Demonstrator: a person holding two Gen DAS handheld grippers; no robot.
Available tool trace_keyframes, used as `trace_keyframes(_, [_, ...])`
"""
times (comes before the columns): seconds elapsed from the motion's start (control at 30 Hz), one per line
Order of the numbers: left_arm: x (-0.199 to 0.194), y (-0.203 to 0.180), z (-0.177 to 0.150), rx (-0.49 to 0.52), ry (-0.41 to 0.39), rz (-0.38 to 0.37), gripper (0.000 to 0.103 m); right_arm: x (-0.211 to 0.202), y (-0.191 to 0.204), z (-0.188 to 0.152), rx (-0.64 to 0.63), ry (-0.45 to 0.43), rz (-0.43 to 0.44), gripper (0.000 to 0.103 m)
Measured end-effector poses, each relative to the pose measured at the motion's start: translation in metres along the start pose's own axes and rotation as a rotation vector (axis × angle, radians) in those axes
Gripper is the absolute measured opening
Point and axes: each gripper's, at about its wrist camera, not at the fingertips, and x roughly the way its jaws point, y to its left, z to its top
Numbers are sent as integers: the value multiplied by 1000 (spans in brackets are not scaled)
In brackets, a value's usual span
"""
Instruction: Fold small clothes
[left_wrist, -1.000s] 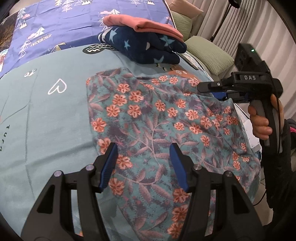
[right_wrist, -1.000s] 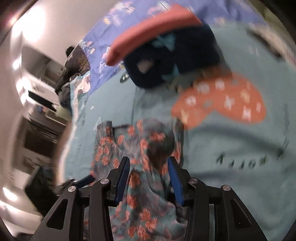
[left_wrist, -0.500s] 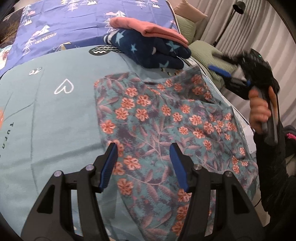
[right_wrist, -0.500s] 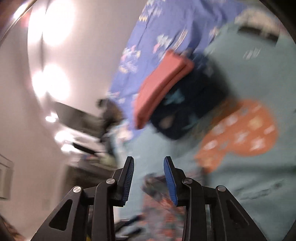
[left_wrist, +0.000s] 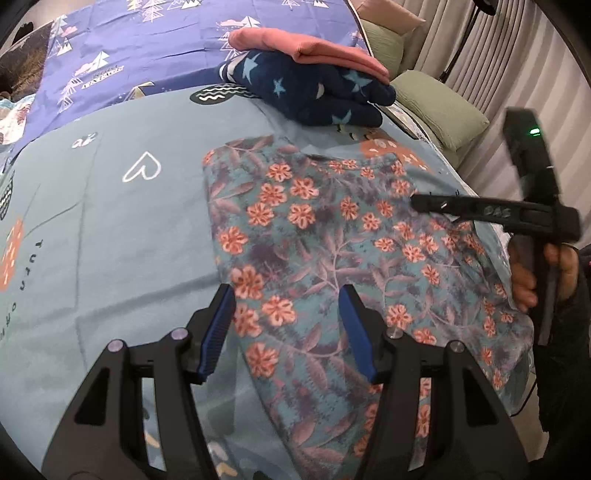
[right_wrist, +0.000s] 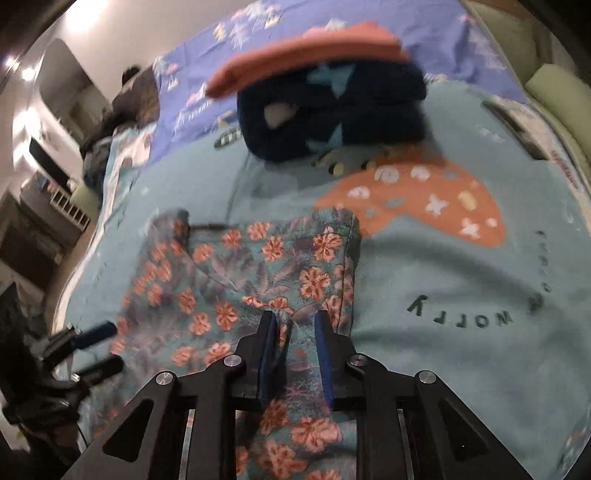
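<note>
A teal garment with orange flowers (left_wrist: 332, 240) lies spread flat on the bed. My left gripper (left_wrist: 286, 325) hovers open over its near left edge, nothing between the fingers. My right gripper (right_wrist: 295, 332) points down at the garment's (right_wrist: 240, 277) right side; its jaws are closing with a ridge of the flowered cloth between them, and a gap still shows at the pads. In the left wrist view the right gripper (left_wrist: 419, 202) reaches in from the right. The left gripper (right_wrist: 96, 347) shows at the lower left of the right wrist view.
Behind the garment sits a folded navy star garment (left_wrist: 314, 92) with a folded pink one (left_wrist: 306, 51) on top. The bed has a teal printed blanket (left_wrist: 110, 221) and a purple sheet (left_wrist: 147, 44). Green pillows (left_wrist: 439, 103) and curtains lie right. A hand (left_wrist: 524, 280) holds the right gripper.
The right gripper swung up and away, then came back down onto the garment's right side with its jaws narrower. The left gripper stayed put.
</note>
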Motion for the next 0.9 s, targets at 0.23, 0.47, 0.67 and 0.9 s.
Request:
trace_keyframes(0.23, [-12, -6, -6, 9, -12, -21, 60, -36, 16, -24, -48, -52, 94, 24])
trace_keyframes(0.47, [-19, -9, -22, 16, 20, -18, 60, -58, -17, -47, 87, -47, -7, 24])
trace_keyframes(0.67, [-34, -19, -38, 43, 13, -30, 61, -97, 1, -88, 39, -64, 184, 25])
trace_keyframes(0.9, [-36, -11, -74, 32, 33, -31, 66, -78, -16, -127, 142, -6, 66, 25])
